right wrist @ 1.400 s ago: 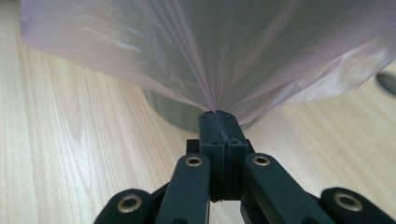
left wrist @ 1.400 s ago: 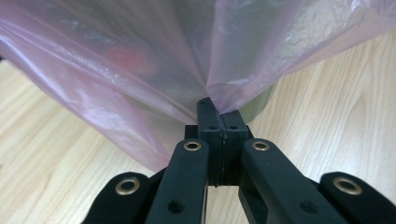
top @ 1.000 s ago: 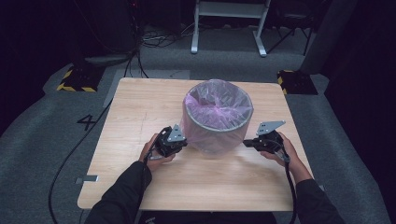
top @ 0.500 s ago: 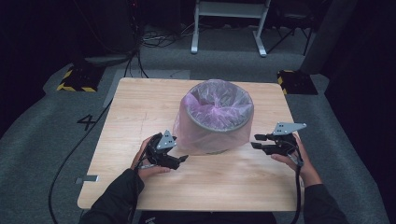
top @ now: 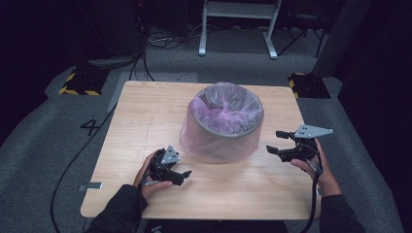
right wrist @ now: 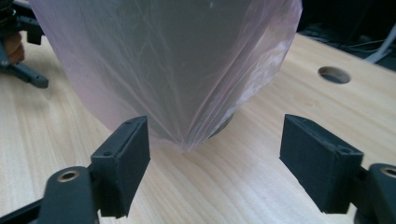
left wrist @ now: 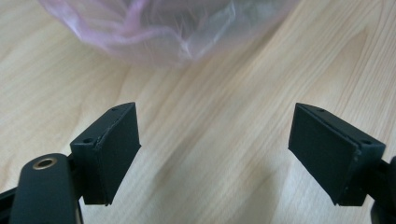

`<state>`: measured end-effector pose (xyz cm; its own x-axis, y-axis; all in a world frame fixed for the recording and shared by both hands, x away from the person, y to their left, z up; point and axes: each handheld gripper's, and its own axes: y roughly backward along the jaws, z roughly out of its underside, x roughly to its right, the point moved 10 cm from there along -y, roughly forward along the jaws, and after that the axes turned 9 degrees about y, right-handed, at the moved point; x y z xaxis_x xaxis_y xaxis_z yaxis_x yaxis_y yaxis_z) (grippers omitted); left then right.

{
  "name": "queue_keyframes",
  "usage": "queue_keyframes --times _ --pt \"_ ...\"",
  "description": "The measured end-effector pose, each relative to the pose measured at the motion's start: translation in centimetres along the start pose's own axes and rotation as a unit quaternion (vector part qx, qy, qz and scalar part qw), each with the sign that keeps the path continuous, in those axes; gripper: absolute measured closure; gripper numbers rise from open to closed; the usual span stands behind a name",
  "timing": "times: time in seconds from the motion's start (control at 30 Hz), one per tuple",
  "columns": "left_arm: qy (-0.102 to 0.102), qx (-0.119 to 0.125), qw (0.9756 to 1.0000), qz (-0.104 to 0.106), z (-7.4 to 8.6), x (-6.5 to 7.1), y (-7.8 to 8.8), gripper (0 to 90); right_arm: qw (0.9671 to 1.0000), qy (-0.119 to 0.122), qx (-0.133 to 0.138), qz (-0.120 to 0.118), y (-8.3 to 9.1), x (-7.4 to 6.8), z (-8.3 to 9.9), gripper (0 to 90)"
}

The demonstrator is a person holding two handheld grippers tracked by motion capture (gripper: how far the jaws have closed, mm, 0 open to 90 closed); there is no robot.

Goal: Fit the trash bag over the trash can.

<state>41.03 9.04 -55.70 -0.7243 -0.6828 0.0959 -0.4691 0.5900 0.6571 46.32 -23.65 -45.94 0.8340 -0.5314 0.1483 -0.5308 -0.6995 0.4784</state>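
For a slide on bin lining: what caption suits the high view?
Pink bag drawn over the grey bin on the wooden table; both open hand-held grippers, left and right, flank it.

Bin point(top: 226, 127) w/ bag point(top: 214, 109) in it mid-table point(top: 141, 121); left gripper point(top: 180, 175) front-left, right gripper point(top: 276, 150) right, both apart from it.

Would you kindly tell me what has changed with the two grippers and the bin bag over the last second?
Both grippers let go of the pink bin bag and drew back toward the person. The left gripper came down to the tabletop, jaws wide apart; the right gripper backed off to the side, and its jaws have just been opening, nothing between them. The bin and the bag over it stayed put.
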Motion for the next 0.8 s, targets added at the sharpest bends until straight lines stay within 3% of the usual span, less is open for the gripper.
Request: queue_keyframes --times 0.27,0.57,0.8 --pt "0.003 -0.021 0.9998 -0.001 1.3 -0.2 -0.1 15.9 0.9993 0.008 0.033 0.017 1.3 0.3 -2.5 22.0" --pt "-0.004 -0.029 0.9995 -0.006 1.9 -0.5 0.0 15.6 0.9985 0.02 0.039 0.034 1.7 0.6 -4.0 21.1" --pt "0.009 -0.031 0.9995 0.001 2.1 -0.6 -0.1 15.2 0.9979 0.024 0.043 0.042 1.8 0.8 -5.2 21.0"
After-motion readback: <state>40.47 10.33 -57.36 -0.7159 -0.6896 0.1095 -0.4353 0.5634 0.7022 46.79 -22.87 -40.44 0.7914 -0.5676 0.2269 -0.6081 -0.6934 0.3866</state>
